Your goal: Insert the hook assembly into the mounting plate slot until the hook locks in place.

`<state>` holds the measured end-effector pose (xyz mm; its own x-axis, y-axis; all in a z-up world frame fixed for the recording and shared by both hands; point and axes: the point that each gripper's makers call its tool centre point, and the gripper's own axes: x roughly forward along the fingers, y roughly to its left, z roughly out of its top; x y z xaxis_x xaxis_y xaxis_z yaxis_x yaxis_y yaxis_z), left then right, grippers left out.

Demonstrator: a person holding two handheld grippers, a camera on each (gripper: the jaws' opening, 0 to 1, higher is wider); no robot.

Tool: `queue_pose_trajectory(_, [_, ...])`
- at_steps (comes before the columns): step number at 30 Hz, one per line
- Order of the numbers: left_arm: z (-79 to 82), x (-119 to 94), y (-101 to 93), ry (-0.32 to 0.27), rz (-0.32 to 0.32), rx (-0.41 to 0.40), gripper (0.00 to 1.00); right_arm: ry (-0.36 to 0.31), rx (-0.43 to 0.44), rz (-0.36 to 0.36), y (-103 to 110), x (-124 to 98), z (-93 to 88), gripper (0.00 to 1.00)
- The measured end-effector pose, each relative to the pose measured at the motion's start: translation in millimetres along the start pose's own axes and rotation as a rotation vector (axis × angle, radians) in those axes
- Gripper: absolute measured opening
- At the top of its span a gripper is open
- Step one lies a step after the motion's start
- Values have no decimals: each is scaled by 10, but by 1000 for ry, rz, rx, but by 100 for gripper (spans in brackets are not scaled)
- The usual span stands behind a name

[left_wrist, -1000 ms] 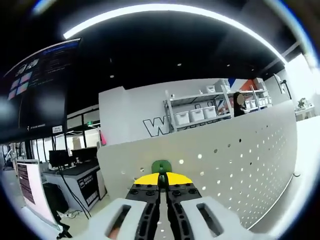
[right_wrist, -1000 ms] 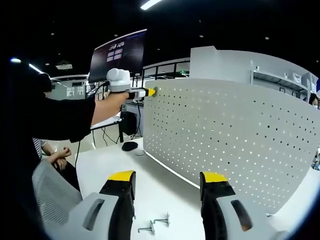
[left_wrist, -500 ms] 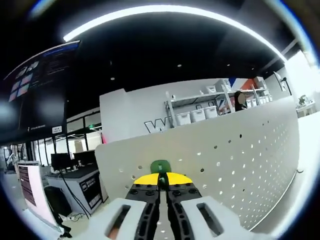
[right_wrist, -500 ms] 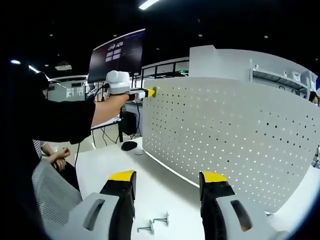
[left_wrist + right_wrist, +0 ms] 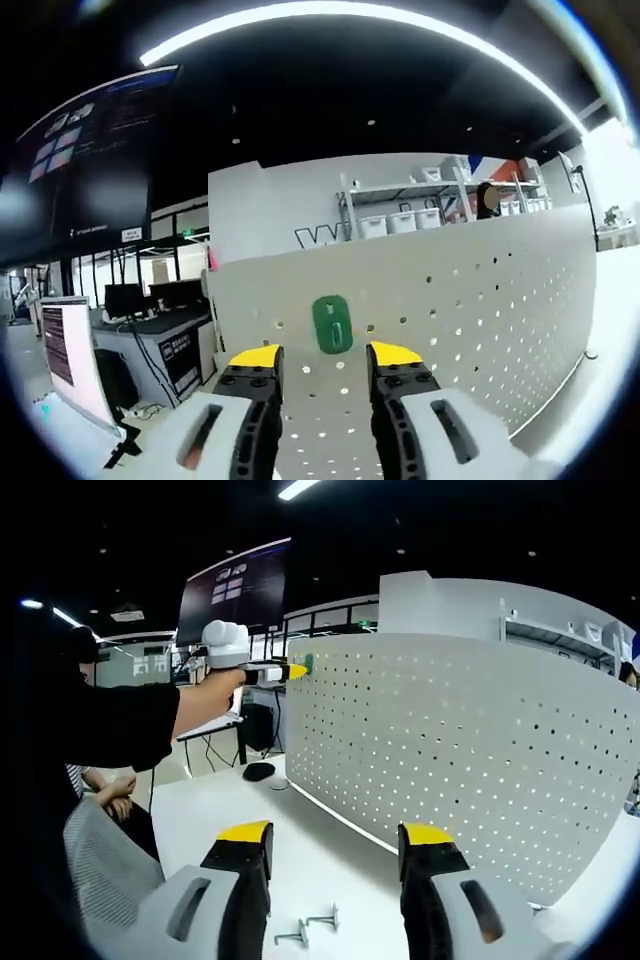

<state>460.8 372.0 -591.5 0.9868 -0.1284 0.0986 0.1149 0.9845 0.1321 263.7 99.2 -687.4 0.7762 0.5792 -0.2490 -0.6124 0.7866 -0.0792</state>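
A small green hook point(image 5: 332, 324) sits on the white perforated mounting plate point(image 5: 470, 300) near its upper edge, apart from both jaws. My left gripper point(image 5: 322, 356) is open just short of the hook, which shows in the gap between the yellow tips. In the right gripper view a hand holds the left gripper point(image 5: 283, 670) up at the plate's top left corner, by the green hook point(image 5: 308, 662). My right gripper point(image 5: 335, 836) hangs open over the white table point(image 5: 330, 865), facing the mounting plate point(image 5: 450, 750), with nothing between its fingers.
Two small metal hooks point(image 5: 310, 929) lie on the table below the right gripper. A dark mouse point(image 5: 259, 771) rests by the plate's left end. A mesh chair back point(image 5: 100, 875) and a person's sleeve point(image 5: 90, 725) are at the left. Shelves point(image 5: 420, 215) stand behind the plate.
My left gripper has gone from shut on the green hook to open. The hook stays on the plate, and the left gripper has drawn back a little. The right gripper has not moved.
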Motion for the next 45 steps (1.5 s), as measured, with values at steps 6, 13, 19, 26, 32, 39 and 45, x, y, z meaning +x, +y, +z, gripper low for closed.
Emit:
queue_pose_trajectory(6, [4, -282, -47, 1, -20, -15, 38, 14, -2, 5, -13, 39, -66, 46])
queue_pose_trajectory(13, [-24, -614, -189, 6, -65, -48, 40, 25, -14, 14, -21, 62, -84, 45])
queue_pose_trajectory(19, [-55, -848, -294, 16, -89, -72, 40, 32, -27, 27, 24, 98, -114, 44])
queue_pose_trajectory(26, [-114, -1138, -462, 27, -128, -74, 40, 75, -14, 35, -2, 116, -314, 41])
queue_pose_trajectory(32, [-179, -1353, -546, 35, -145, -93, 40, 125, -27, 81, 137, 195, -481, 36])
queue_pose_trajectory(39, [-242, -1538, -596, 41, -151, -107, 40, 196, -34, 106, 169, 254, -753, 30])
queue_pose_trajectory(45, [-332, -1649, -635, 53, -155, -111, 40, 276, -32, 129, 198, 257, -1075, 25])
